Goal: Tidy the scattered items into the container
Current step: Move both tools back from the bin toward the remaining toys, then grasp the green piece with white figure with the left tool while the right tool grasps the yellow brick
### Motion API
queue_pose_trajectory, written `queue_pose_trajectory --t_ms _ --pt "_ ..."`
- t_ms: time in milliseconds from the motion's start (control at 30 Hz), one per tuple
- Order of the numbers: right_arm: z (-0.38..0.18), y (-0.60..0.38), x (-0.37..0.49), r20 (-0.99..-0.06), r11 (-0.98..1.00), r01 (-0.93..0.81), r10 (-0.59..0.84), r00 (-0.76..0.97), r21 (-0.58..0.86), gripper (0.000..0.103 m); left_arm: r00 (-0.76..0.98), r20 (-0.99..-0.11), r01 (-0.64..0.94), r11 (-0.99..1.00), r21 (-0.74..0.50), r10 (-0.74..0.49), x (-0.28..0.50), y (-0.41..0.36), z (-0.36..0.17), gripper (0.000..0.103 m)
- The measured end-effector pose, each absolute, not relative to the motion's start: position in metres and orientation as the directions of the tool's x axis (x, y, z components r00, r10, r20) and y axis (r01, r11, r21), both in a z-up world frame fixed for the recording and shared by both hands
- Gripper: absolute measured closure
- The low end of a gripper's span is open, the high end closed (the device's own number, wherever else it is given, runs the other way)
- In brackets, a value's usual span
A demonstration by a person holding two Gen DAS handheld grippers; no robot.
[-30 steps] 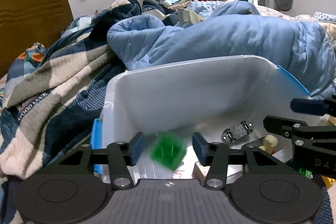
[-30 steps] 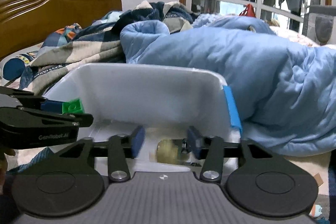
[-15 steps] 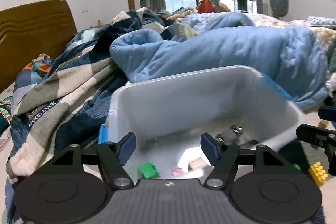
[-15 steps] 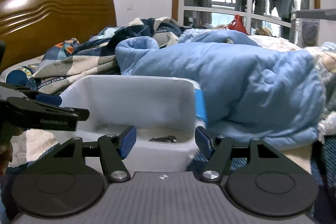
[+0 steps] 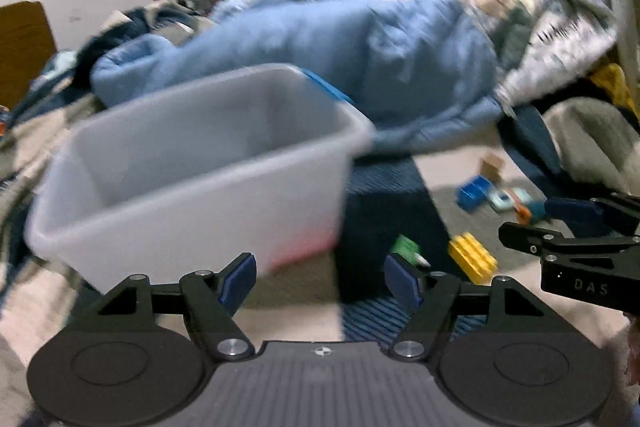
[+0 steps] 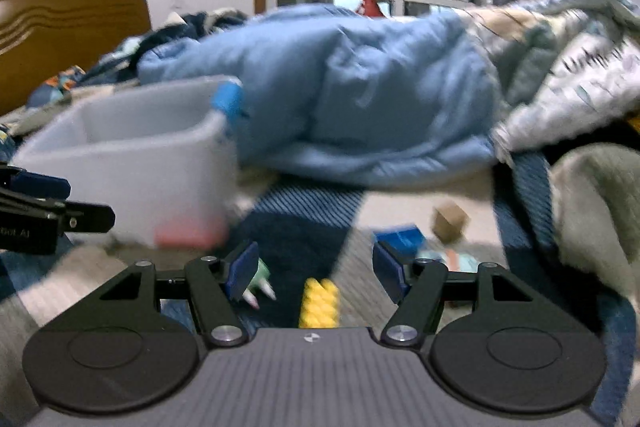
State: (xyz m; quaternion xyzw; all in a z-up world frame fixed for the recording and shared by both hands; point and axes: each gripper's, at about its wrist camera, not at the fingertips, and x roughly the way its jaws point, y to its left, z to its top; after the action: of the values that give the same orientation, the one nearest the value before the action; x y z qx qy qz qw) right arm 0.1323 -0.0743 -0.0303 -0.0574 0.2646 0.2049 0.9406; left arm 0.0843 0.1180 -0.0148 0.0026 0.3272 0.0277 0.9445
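The white plastic bin point(image 5: 192, 187) stands on the bed, left of centre; it also shows in the right wrist view point(image 6: 132, 155). My left gripper point(image 5: 320, 277) is open and empty, in front of the bin's right corner. My right gripper point(image 6: 312, 265) is open and empty, low over a yellow brick point(image 6: 319, 301) with a green toy point(image 6: 260, 277) by its left finger. In the left wrist view the yellow brick point(image 5: 472, 259), the green toy point(image 5: 406, 249), a blue brick point(image 5: 474, 191) and a tan block point(image 5: 492, 165) lie right of the bin. The right gripper's fingers point(image 5: 560, 239) show at the right edge.
A light blue duvet point(image 5: 360, 63) is heaped behind the bin and the toys. Grey and patterned blankets point(image 6: 580, 131) rise at the right. A wooden headboard point(image 6: 68, 31) is at the far left. Small teal and orange pieces point(image 5: 512, 199) lie near the blue brick.
Both grippers have pulled back from the bin and swung right toward the scattered toys. The green brick dropped from my left gripper into the bin; both views are motion-blurred.
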Motion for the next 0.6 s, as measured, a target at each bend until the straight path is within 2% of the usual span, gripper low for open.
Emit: queue_pose_trajectory --t_ms 167,400,600 --pt "-0.052 -0.100 0.120 -0.557 0.917 -0.399 0.335 0.760 0.007 0.036 0.772 -0.635 0.032 0.998 0.053 0.009 0.092 0.088 -0.040 0.028" --pt "-0.076 -0.117 0.110 -0.575 0.908 -0.418 0.333 0.747 -0.017 0.036 0.748 -0.663 0.069 0.997 0.037 -0.028 0.118 0.067 -0.061 0.028" --pt "-0.084 -0.111 0.112 -0.582 0.888 -0.459 0.359 0.729 -0.028 0.036 0.753 -0.658 0.093 0.993 0.079 -0.018 0.141 0.060 -0.073 0.031"
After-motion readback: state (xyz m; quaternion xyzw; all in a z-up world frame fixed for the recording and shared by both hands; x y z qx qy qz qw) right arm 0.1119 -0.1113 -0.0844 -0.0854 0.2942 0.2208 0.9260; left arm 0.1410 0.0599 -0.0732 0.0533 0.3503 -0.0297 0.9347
